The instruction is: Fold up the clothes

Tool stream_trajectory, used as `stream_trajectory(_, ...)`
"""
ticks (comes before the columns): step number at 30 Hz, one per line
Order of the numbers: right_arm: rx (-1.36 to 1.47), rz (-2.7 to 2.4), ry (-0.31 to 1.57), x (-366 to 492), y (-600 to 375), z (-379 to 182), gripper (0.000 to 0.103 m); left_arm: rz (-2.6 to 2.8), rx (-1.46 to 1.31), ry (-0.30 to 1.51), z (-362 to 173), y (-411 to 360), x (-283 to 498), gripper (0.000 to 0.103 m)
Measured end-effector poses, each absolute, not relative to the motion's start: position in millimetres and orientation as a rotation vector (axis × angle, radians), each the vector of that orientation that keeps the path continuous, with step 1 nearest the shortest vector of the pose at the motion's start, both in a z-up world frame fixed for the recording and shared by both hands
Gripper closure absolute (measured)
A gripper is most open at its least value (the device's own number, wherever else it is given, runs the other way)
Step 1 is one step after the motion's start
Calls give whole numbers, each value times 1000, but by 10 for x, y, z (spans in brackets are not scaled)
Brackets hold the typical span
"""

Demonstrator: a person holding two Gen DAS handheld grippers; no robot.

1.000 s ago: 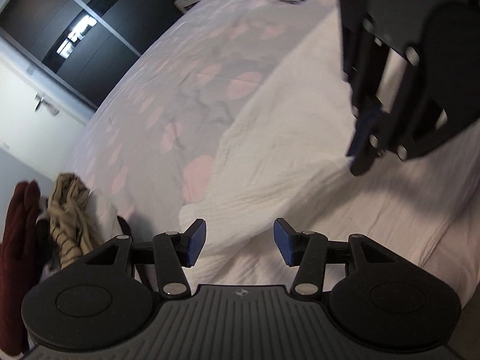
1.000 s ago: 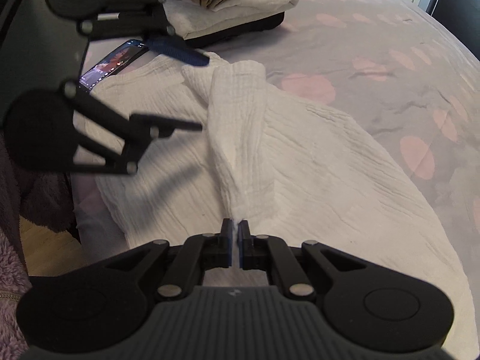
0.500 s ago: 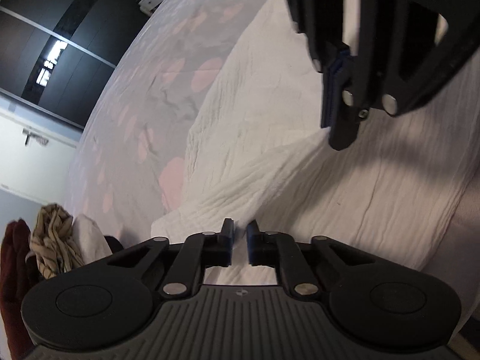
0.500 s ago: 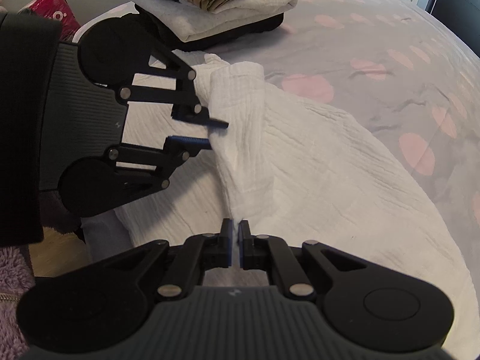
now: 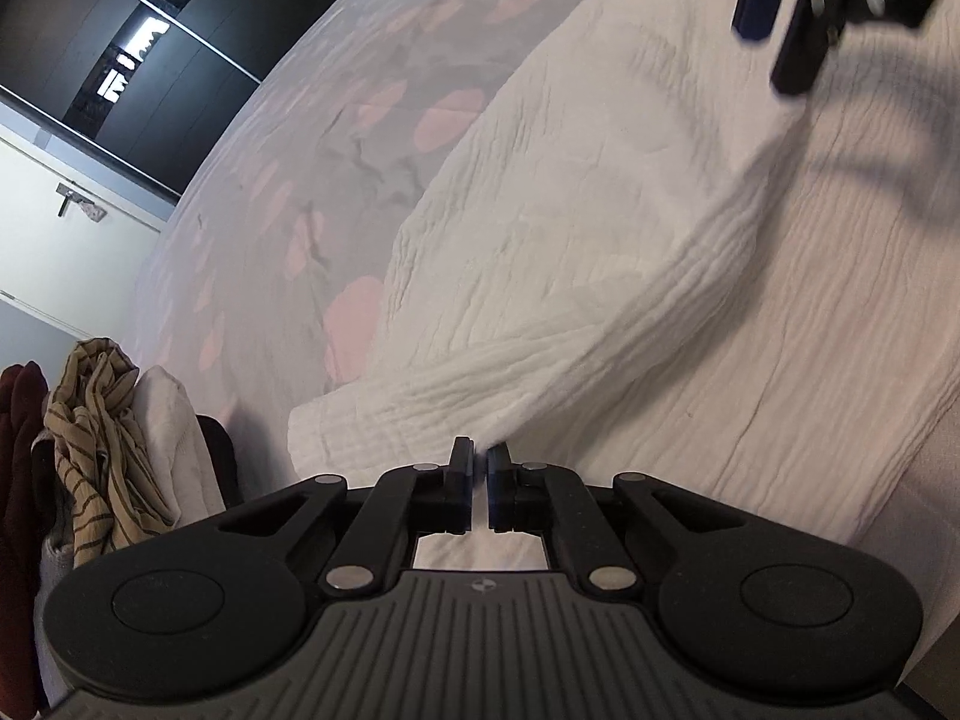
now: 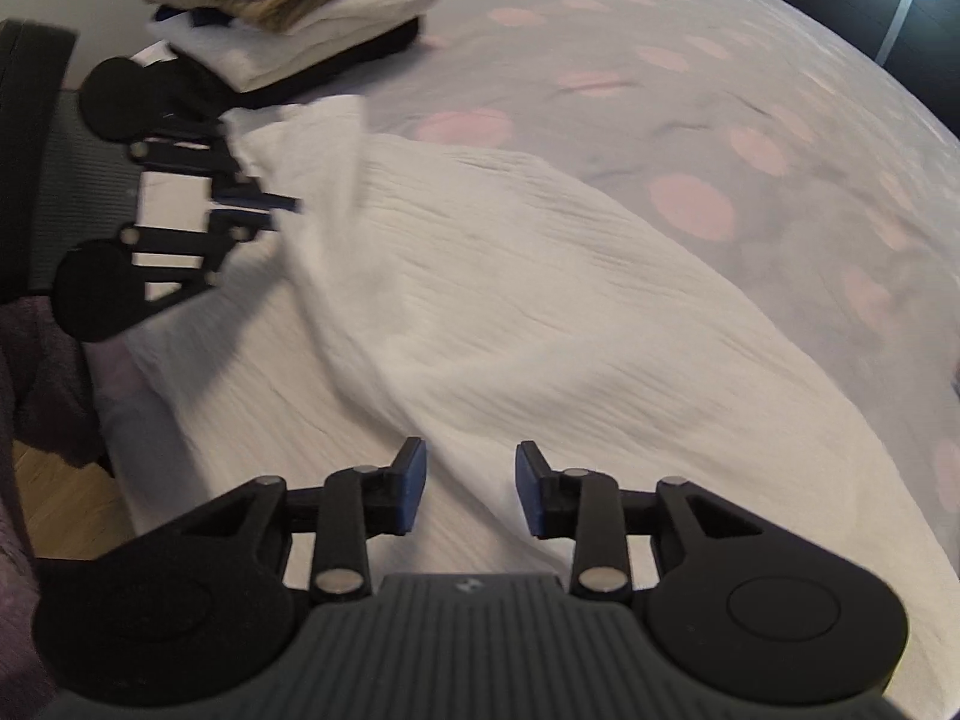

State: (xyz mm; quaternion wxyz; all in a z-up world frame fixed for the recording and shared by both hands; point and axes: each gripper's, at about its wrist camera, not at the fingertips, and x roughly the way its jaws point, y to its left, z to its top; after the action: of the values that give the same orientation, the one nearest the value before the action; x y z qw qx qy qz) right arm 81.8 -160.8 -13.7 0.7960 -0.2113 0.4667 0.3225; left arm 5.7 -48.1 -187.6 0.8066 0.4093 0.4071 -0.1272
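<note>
1. My left fingers (image 5: 478,468) are pinched shut on a raised ridge of the white garment (image 5: 600,252), right at their tips. To fold well I'd keep that pinch firm and carry the ridge across low and even, so the layer rolls over instead of bunching.
2. My right fingers (image 6: 471,483) stand open just above the cloth, gripping nothing. I judge they should take a matching edge before I pull, or one side will drag.
3. The garment spreads out ahead of both sets of fingers, flat on the bed (image 5: 312,156) except for the lifted fold between them. It is crinkled, gauzy cotton, soft and limp, with fine ribbed wrinkles; it will sag wherever it is unsupported.
4. Beyond it the bedcover is smooth, pale grey with pink spots.
5. Farthest from my right fingers, a stack of folded clothes (image 6: 300,12) sits by the bed's edge, a striped tan piece on top.
</note>
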Motion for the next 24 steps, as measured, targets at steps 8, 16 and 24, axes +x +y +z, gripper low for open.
stream_trajectory(8,-558,369,909,1036,-2686,157,66,-266,913,864,-1831,-349,61,100)
stream_trajectory(16,-701,103,890,890,-3874,364,61,-267,915,868,-1710,-119,160,100)
stream_trajectory(24,-886,78,986,316,-4625,175,57,-229,888,891,-1554,12,312,100)
